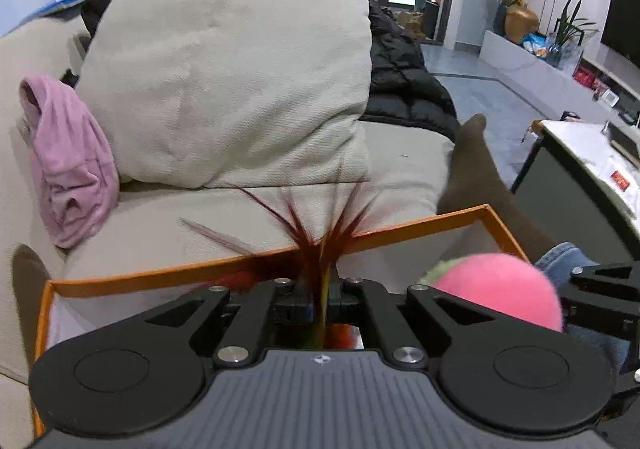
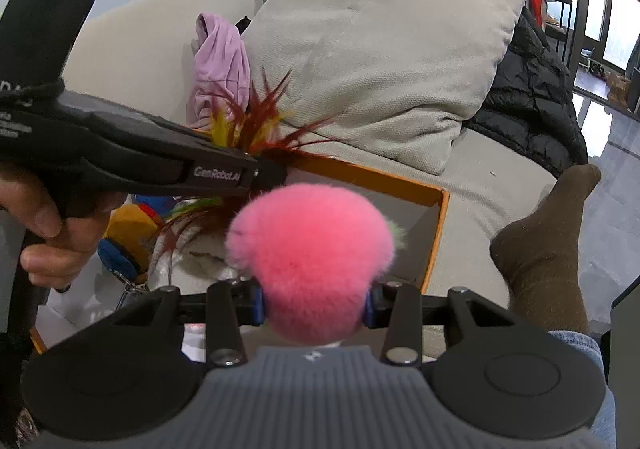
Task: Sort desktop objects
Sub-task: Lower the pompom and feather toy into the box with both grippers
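Orange box (image 2: pixel 438 225) holding small toys, left tool (image 1: pixel 320 303) pinching feather toy (image 1: pixel 316 245), right tool (image 2: pixel 314 307) clamped on pink pompom (image 2: pixel 312 249)

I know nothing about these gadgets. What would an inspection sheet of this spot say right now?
Surface: beige sofa seat, no table under the work.
Job's things: orange box on the sofa; feather toy; pink fluffy ball; more toys inside the box.
Clutter: pink cloth, black jacket, big cushion.
Tools: left tool pinches the feather toy; right tool grips the ball.
Cables: nothing seen.
Surroundings: living room, television, plant, person's socked foot.
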Available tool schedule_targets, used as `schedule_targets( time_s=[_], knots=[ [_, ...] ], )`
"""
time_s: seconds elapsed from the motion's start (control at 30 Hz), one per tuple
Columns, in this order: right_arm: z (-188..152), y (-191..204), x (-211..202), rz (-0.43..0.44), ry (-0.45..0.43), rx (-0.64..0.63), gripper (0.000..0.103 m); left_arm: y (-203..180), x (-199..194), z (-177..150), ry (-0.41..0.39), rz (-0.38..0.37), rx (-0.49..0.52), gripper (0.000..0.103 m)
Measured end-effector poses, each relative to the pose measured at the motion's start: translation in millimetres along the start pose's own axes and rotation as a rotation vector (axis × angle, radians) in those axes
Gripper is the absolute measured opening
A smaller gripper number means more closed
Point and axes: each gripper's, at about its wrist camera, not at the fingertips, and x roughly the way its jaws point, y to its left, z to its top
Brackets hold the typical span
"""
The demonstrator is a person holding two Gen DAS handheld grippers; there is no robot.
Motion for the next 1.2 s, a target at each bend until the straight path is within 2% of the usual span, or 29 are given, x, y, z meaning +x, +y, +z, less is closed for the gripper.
schedule_targets(
  time_s=[0.1,0.13,0.27,0.33,0.43,0.5,0.57,0.63,0.73,0.87,0.97,1.07,1.1,1.2],
  knots=[
    [0,1,2,-0.006,0.006,-0.009,0.044,2,-10,-1,-0.002,-0.022,0.001,0.035],
    [1,2,3,-0.010,0.010,-0.016,0.044,4,-14,-2,-0.008,-0.027,0.000,0.039],
    [1,9,8,-0.026,0.040,-0.080,0.044,13,-33,-8,0.017,-0.019,0.028,0.040],
    [2,15,11,-0.034,0.065,-0.134,0.044,14,-38,-14,0.052,-0.022,0.072,0.048],
    [4,26,20,-0.040,0.126,-0.258,0.044,13,-43,-30,0.112,-0.015,0.161,0.048],
    [4,34,27,-0.057,0.159,-0.357,0.044,9,-43,-39,0.158,-0.051,0.224,0.047],
    [4,40,31,-0.093,0.175,-0.440,0.044,3,-44,-47,0.167,-0.084,0.269,0.047],
    [5,37,33,-0.113,0.181,-0.461,0.044,-3,-41,-51,0.176,-0.108,0.314,0.048],
    [5,27,34,-0.105,0.180,-0.410,0.044,-13,-32,-57,0.196,-0.108,0.362,0.050],
    [2,26,33,-0.095,0.168,-0.410,0.044,-28,-19,-57,0.216,-0.088,0.429,0.050],
    [3,27,34,-0.088,0.168,-0.414,0.045,-39,-12,-52,0.258,-0.058,0.441,0.049],
    [3,25,33,-0.076,0.168,-0.407,0.044,-43,-2,-47,0.302,-0.033,0.442,0.034],
    [3,24,31,-0.070,0.168,-0.404,0.044,-43,0,-46,0.312,-0.035,0.437,0.025],
    [5,23,30,-0.046,0.175,-0.392,0.044,-39,1,-45,0.316,-0.019,0.416,0.009]
  ],
)
